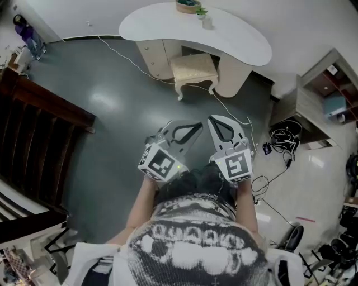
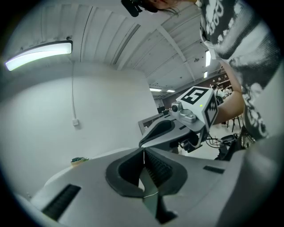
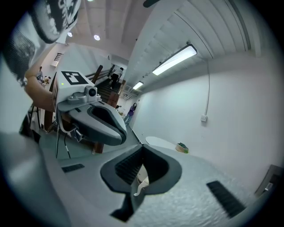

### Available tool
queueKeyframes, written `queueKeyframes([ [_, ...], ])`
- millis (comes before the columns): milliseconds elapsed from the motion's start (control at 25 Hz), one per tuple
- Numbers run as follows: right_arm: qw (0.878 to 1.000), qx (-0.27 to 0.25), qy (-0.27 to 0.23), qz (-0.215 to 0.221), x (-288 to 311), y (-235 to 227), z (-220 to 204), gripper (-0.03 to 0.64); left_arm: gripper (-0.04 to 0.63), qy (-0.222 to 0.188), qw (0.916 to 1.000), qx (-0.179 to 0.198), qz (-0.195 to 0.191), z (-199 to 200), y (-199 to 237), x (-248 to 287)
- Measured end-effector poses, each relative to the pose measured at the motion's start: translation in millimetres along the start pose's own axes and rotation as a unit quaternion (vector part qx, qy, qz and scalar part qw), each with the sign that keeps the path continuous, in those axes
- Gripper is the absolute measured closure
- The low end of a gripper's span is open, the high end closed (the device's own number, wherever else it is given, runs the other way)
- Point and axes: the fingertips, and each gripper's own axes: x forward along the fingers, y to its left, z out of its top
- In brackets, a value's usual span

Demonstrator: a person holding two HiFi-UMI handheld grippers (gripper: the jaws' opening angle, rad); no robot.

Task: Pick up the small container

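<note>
The small pale container (image 1: 207, 22) stands on a white curved table (image 1: 246, 42) far ahead, beside a little green plant (image 1: 201, 11) and a bowl (image 1: 188, 5). Both grippers are held close to my body over the dark floor, well short of the table. My left gripper (image 1: 197, 127) is shut with nothing in it, its jaws meeting in a thin line in the left gripper view (image 2: 143, 151). My right gripper (image 1: 212, 119) is also shut and empty (image 3: 141, 150). The right gripper view shows the table (image 3: 160, 142) and bowl (image 3: 182, 147) small in the distance.
A cream stool (image 1: 194, 70) sits under the table, with a white cable (image 1: 126, 58) trailing past it. Dark wooden railing (image 1: 45, 128) runs along the left. At the right are a low shelf unit (image 1: 327, 103) and tangled cables (image 1: 284, 139) on pale flooring.
</note>
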Motion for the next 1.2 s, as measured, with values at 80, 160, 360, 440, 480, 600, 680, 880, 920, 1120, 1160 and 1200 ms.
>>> queueKeyframes([
  [80, 1.000, 0.003, 0.001, 0.000, 2, 5, 1, 0.614, 0.591, -0.002, 1.0000, 0.002, 0.000, 0, 1, -4],
  [160, 1.000, 0.002, 0.000, 0.000, 3, 10, 2, 0.614, 0.591, -0.003, 1.0000, 0.003, -0.003, 0, 0, -9],
  [360, 1.000, -0.004, 0.006, -0.003, 4, 24, 4, 0.614, 0.591, -0.006, 1.0000, -0.001, -0.001, -7, 1, -21],
  [440, 1.000, -0.006, 0.010, -0.004, 4, 29, 3, 0.614, 0.591, -0.008, 0.9999, -0.004, -0.005, -8, 1, -24],
  [480, 1.000, -0.008, 0.013, -0.004, 4, 31, 2, 0.614, 0.591, -0.009, 0.9999, -0.004, -0.007, -9, 0, -24],
  [600, 1.000, -0.010, 0.020, -0.007, 0, 32, -3, 0.614, 0.589, -0.011, 0.9999, -0.004, -0.009, -11, -3, -23],
  [680, 1.000, -0.008, 0.024, -0.010, 0, 27, -6, 0.614, 0.591, -0.014, 0.9998, -0.005, -0.011, -10, -3, -20],
  [880, 1.000, -0.005, 0.030, -0.009, 7, 22, -7, 0.614, 0.591, -0.013, 0.9999, -0.008, -0.003, -15, 8, -16],
  [920, 0.999, -0.004, 0.031, -0.008, 10, 21, -8, 0.614, 0.591, -0.013, 0.9999, -0.009, -0.003, -16, 11, -16],
  [1120, 0.999, -0.002, 0.033, 0.007, 29, 13, -16, 0.614, 0.591, -0.006, 0.9998, -0.018, 0.001, -24, 28, -3],
  [1160, 0.999, -0.001, 0.031, 0.009, 33, 10, -17, 0.614, 0.589, -0.004, 0.9998, -0.020, 0.000, -25, 31, 1],
  [1200, 1.000, -0.001, 0.029, 0.012, 37, 6, -20, 0.614, 0.591, -0.002, 0.9998, -0.021, 0.001, -27, 35, 6],
])
